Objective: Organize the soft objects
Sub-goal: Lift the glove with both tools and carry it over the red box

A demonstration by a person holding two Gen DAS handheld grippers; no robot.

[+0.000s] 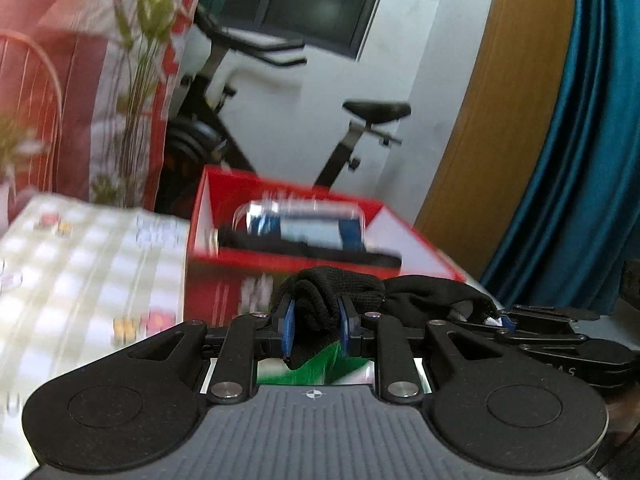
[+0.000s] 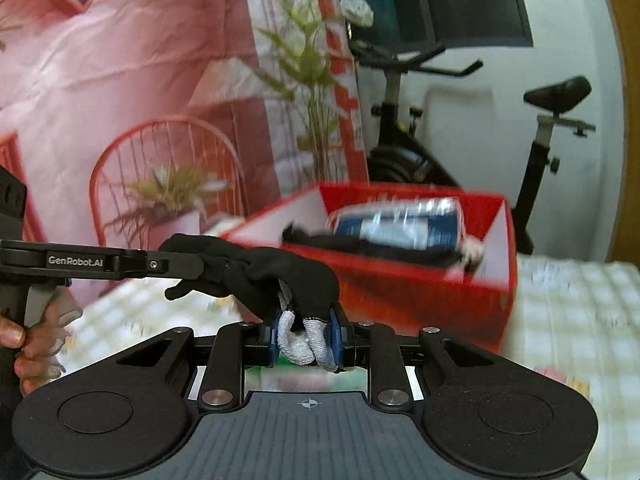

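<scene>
The glove hangs between the two grippers: one end sits between the pads of the left gripper, the other between the pads of the right gripper. The box stands on the table, behind the glove. A bottle lies in the box, with cloth in front of it. An exercise bike stands behind the box. A plant stands left of the bike. A hand holds the left gripper's handle at the left edge of the right wrist view.

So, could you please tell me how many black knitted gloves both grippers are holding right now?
1: the black knitted glove with grey fingertips hangs between the left gripper and right gripper, before the red cardboard box. More may be hidden.
</scene>
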